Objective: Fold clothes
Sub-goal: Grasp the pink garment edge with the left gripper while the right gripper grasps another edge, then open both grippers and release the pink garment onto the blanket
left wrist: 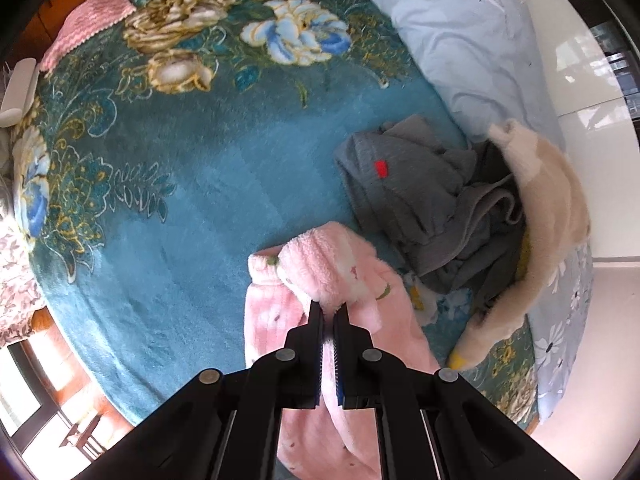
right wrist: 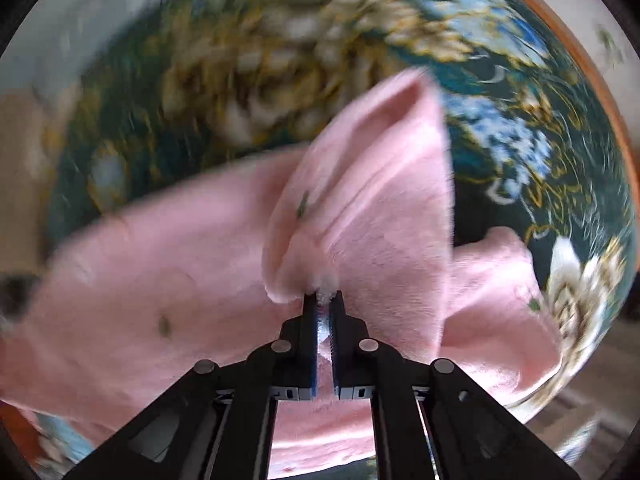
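Left wrist view: the left gripper [left wrist: 328,307] pinches a fold of a fluffy pink garment [left wrist: 320,268], its jaws nearly closed on the fabric, above a teal flowered blanket [left wrist: 180,200]. A grey garment [left wrist: 420,200] and a cream one [left wrist: 548,216] lie heaped to the right. Right wrist view, blurred: the right gripper [right wrist: 323,298] clamps another edge of the pink garment [right wrist: 160,264], which drapes over the blanket [right wrist: 520,128].

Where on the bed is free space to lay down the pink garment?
The plain teal middle of the floral plush blanket is bare, bordered by the flower print and the crumpled grey garment. It is crowded by the cream fleece garment and pale blue quilt.
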{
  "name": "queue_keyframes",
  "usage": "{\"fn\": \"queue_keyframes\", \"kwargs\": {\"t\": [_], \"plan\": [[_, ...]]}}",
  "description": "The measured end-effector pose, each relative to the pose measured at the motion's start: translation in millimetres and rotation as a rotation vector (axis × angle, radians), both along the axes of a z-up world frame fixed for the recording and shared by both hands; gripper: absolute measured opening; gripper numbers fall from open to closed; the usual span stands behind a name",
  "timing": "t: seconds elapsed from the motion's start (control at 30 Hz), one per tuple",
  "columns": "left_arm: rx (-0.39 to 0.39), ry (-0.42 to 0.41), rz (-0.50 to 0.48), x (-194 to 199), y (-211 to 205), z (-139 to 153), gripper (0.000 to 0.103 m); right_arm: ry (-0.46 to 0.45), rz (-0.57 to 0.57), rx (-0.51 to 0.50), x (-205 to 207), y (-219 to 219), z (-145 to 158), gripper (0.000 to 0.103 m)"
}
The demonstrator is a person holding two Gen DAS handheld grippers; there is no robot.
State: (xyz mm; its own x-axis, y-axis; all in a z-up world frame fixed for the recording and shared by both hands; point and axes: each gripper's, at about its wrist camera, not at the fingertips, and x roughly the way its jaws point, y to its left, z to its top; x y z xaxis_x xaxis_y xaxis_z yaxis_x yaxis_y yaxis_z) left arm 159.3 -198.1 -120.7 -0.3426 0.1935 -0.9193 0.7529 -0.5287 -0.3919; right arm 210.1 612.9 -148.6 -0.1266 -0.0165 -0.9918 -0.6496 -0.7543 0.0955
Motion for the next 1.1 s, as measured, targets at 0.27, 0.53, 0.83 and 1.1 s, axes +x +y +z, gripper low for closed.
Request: {"fn": "queue_keyframes", "kwargs": {"t": [0.27, 0.53, 0.83, 1.1], "plan": [[-0.045, -0.009, 0.059, 10, -3, 4, 0.005, 0.324, -0.498, -0.102, 166, 81, 60, 0.004], [-0.070, -0.021, 0.111, 21, -2, 6, 0.005, 0.291, -0.599, -0.131, 225, 83, 28, 0.004], [-0.005, -0.082, 0.124, 23, 27, -11, 0.011, 0.296, -0.728, -0.264, 253, 103, -9, 0.013], [0.064, -0.069, 0.178, 46, 48, -5, 0.033, 0.394, -0.774, -0.402, 258, 100, -28, 0.053]]}}
